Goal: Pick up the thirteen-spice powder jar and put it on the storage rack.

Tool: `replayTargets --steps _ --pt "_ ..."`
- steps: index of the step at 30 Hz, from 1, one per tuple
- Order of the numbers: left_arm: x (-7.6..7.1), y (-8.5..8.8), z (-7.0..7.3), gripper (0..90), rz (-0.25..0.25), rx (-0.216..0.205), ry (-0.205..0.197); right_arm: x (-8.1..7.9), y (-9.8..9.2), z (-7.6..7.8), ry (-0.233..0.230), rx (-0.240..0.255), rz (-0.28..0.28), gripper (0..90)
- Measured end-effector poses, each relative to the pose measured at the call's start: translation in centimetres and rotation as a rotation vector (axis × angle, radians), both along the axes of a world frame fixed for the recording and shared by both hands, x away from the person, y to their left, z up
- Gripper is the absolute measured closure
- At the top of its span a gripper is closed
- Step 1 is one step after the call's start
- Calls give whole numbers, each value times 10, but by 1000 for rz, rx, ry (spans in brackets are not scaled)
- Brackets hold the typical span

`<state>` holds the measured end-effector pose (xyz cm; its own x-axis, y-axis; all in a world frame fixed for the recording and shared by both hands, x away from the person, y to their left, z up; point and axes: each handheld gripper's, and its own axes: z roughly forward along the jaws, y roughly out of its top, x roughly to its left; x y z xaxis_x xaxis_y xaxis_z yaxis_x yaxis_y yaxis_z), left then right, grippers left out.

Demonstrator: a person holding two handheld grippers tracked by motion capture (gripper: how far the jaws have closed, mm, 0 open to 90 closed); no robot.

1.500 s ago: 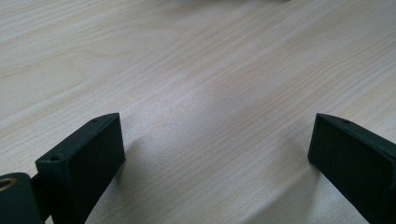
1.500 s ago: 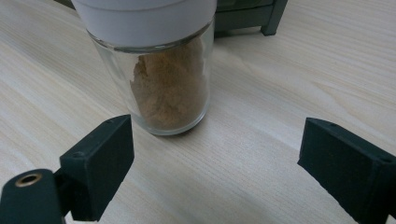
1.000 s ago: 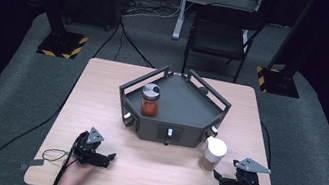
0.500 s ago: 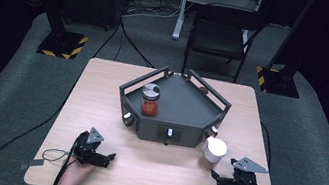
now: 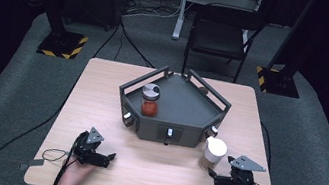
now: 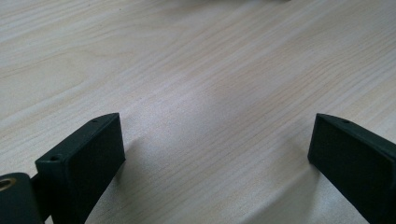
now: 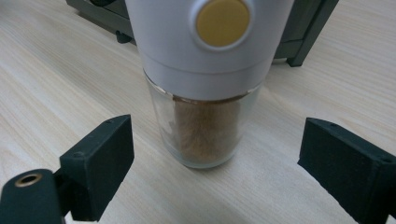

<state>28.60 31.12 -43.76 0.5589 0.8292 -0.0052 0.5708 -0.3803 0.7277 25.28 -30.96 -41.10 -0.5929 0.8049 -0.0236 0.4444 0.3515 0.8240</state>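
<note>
1. The white-capped spice jar (image 7: 205,93) stood upright on the wooden table (image 5: 101,92), just in front of the dark five-sided tray (image 5: 184,111), at its right front corner.
2. The right gripper (image 7: 212,163) lay on the table facing the jar, jaws spread wide, touching nothing.
3. The left gripper (image 6: 215,154) rested near the table's front left, jaws apart over bare wood.
4. No writing was legible; the jar's cap bore a plain yellow disc (image 7: 222,21).
5. A red-filled jar (image 5: 150,99) stood inside the tray.
</note>
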Motion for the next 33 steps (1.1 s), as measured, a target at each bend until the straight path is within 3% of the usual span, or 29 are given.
replayTargets --steps 20,33 --pt "1 1 0 30 -8 3 2 5 13 0 -15 -6 10 93" --pt "1 0 0 30 -8 3 1 14 18 -6 -20 26 -3 132"
